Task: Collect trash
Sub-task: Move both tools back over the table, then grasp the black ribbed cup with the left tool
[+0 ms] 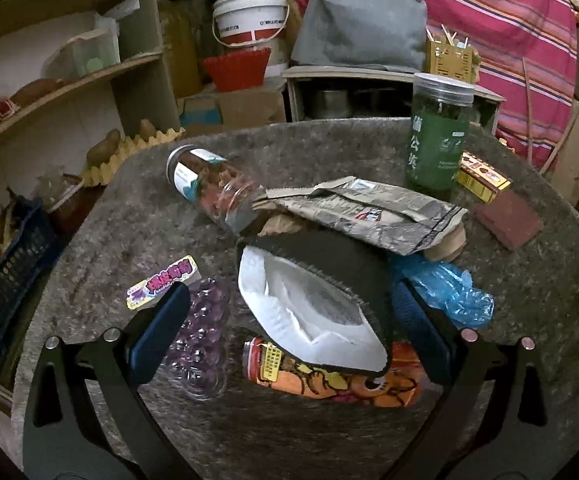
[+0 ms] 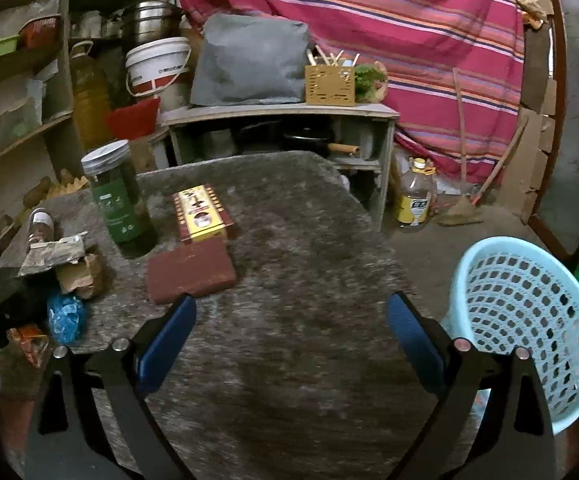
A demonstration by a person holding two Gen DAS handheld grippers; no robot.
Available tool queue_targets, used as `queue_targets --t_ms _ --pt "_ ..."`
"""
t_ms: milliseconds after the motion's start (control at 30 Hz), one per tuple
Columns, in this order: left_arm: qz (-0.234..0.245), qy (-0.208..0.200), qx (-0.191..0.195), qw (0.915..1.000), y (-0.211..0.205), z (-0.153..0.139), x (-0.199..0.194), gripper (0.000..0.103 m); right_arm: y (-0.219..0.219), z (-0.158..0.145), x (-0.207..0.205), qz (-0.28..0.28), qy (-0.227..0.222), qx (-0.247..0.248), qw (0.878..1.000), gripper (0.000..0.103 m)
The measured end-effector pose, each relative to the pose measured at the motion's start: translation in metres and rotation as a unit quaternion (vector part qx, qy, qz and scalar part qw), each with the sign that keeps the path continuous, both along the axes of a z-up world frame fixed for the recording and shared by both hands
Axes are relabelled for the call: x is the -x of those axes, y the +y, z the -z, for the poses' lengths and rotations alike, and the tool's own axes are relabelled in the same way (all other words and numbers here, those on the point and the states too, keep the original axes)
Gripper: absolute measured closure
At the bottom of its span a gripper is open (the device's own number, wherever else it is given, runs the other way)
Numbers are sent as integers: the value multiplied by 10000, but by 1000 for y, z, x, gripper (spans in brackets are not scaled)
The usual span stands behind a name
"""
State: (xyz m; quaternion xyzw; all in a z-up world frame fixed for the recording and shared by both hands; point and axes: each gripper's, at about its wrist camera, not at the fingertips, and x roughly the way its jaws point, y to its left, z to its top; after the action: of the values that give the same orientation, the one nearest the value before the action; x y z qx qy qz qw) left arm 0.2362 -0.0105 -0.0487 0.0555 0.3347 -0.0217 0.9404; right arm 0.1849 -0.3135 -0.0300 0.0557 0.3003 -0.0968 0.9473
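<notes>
Left claw [image 1: 289,328]: jaws spread wide, nothing gripped. It hangs over the litter heap at centre frame of the left wrist view, its blue pads straddling a black-edged white pouch [image 1: 313,304] that lies mouth-up. Pads look apart from the pouch; contact cannot be confirmed. Wide spread reads as set-up for taking the pouch across its width.

Trash is bunched in one clump on the grey counter [image 1: 529,320], at lower left of the right wrist view:
- orange printed wrapper [image 1: 341,384] partly under the pouch, lower centre
- purple blister tray [image 1: 201,336] just beside the left pad, its label card toward upper left
- crumpled foil bag [image 1: 369,212] lying over torn cardboard, above the pouch
- blue plastic bag [image 1: 449,292], wadded, right of the pouch
- clear bottle [image 1: 213,188] on its side, upper left of the heap

Green jar [image 1: 437,136] stands upright behind the heap, a yellow-red box [image 2: 201,212] and a dark red flat block [image 2: 189,272] beside it; orderly placing suggests these may be keepers, though that is only a guess.

Right claw [image 2: 289,344]: equally wide open, empty, over bare counter at lower centre of its view. The pale blue basket [image 2: 529,312] sits off the counter's edge at lower right, mouth tilted toward the counter, likely the drop point, and appears empty so far as visible. Collection looks barely begun.
</notes>
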Motion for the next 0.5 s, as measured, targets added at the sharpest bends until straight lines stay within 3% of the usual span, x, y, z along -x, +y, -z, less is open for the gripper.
queue_targets --t_ms 367,500 --pt "-671 193 -115 9975 43 7 -13 5 16 14 -19 -238 102 -108 9996 9" --pt "-683 244 233 9971 58 7 -12 5 16 19 -22 -264 154 -141 9994 9"
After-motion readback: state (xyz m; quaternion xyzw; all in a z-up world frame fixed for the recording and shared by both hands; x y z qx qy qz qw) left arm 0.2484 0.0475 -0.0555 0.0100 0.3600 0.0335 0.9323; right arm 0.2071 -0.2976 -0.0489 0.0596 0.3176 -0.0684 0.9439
